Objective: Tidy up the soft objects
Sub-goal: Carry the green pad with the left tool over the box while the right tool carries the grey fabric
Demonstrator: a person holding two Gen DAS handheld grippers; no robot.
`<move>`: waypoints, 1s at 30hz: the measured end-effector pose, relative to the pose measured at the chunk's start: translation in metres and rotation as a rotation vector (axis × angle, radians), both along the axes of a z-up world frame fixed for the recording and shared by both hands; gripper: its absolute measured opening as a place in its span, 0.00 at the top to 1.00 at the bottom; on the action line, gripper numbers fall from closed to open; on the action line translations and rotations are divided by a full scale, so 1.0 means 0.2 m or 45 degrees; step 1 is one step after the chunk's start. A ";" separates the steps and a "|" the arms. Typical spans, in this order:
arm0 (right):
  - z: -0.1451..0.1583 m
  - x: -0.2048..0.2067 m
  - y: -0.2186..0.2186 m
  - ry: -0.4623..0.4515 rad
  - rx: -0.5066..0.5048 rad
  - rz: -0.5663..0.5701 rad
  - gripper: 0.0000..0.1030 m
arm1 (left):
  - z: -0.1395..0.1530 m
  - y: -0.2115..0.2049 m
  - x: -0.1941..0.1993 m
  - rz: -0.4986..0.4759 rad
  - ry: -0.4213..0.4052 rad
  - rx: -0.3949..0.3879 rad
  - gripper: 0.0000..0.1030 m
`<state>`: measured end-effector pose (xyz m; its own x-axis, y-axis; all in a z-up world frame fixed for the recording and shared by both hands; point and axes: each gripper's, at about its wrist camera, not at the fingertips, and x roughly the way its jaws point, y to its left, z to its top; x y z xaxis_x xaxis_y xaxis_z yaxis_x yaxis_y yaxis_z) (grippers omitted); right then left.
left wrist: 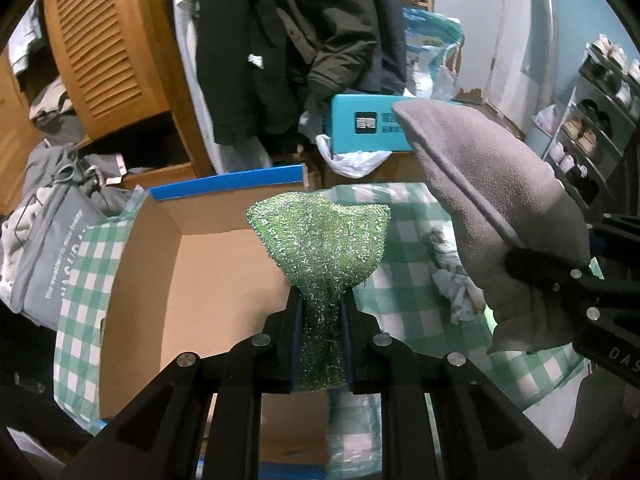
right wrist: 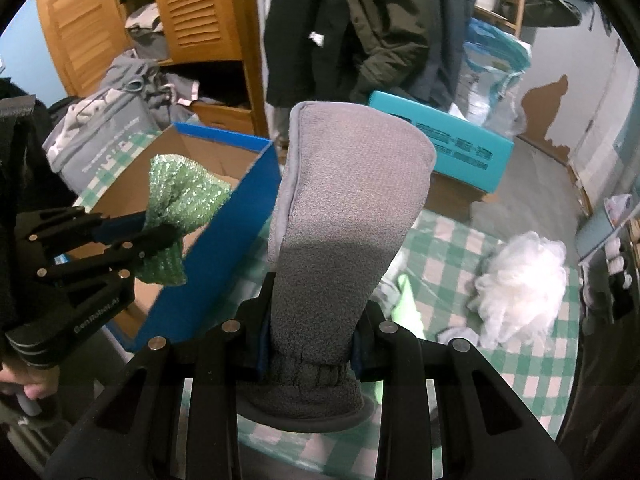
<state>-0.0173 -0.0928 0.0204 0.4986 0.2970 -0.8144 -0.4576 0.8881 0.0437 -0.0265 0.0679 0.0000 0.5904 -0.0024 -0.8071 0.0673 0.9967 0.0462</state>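
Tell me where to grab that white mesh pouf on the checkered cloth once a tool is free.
Both tools are full now. The white mesh pouf sits loose on the checkered cloth, right of the grey mitt. It is a ruffled ball with no visible handle, so come from above and pinch a bunch of the top ruffles.

From my right wrist view, the grey mitt (right wrist: 344,216) hid most of the table's centre. Small cloths (right wrist: 404,296) behind it stayed unidentifiable, and the teal box's (right wrist: 452,148) print was unreadable.

open cardboard box (left wrist: 208,276) offers room inside (blue wall (right wrist: 236,216) flanks it); white pouf (right wrist: 520,292) occupies cloth.
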 end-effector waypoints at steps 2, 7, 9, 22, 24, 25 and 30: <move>0.01 0.01 0.03 0.001 0.004 0.013 0.72 | 0.00 0.04 0.00 0.021 -0.002 0.000 0.84; 0.02 0.02 0.13 0.000 0.016 0.047 0.72 | -0.02 0.15 -0.01 0.078 0.011 -0.013 0.84; 0.02 0.02 0.18 0.002 0.015 0.064 0.72 | -0.03 0.19 0.00 0.094 0.015 -0.018 0.84; -0.01 0.08 0.47 0.058 0.018 0.160 0.72 | -0.12 0.44 -0.01 0.216 0.062 -0.029 0.84; -0.02 0.09 0.52 0.066 0.013 0.173 0.72 | -0.13 0.47 0.00 0.234 0.068 -0.030 0.84; -0.03 0.10 0.53 0.068 0.011 0.178 0.72 | -0.13 0.49 0.00 0.245 0.070 -0.030 0.84; -0.05 0.11 0.64 0.094 0.009 0.210 0.72 | -0.15 0.56 0.00 0.285 0.079 -0.029 0.84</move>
